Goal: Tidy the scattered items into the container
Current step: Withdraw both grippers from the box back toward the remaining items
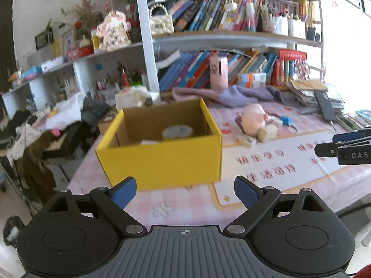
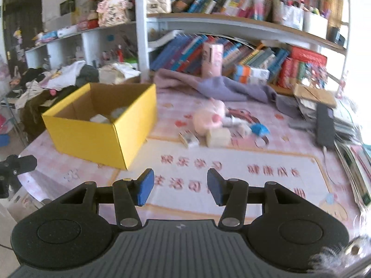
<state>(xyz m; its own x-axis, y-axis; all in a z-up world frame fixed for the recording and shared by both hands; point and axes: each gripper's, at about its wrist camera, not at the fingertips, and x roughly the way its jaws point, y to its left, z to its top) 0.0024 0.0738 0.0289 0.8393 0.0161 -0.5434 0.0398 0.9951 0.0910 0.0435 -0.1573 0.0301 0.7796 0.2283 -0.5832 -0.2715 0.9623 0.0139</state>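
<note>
Both the left gripper (image 1: 185, 191) and right gripper (image 2: 180, 186) held nothing, fingers apart. The pink plush (image 2: 208, 118) lay among small clutter right of the yellow box (image 2: 102, 125); a grab could snag neighbours.

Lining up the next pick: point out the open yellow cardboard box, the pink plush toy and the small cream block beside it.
Open yellow cardboard box (image 2: 92, 136): right wrist view, on its near outer wall.
Pink plush toy (image 2: 207, 118): right wrist view, on its round body.
Small cream block (image 2: 218, 137): right wrist view, on its front face.
</note>
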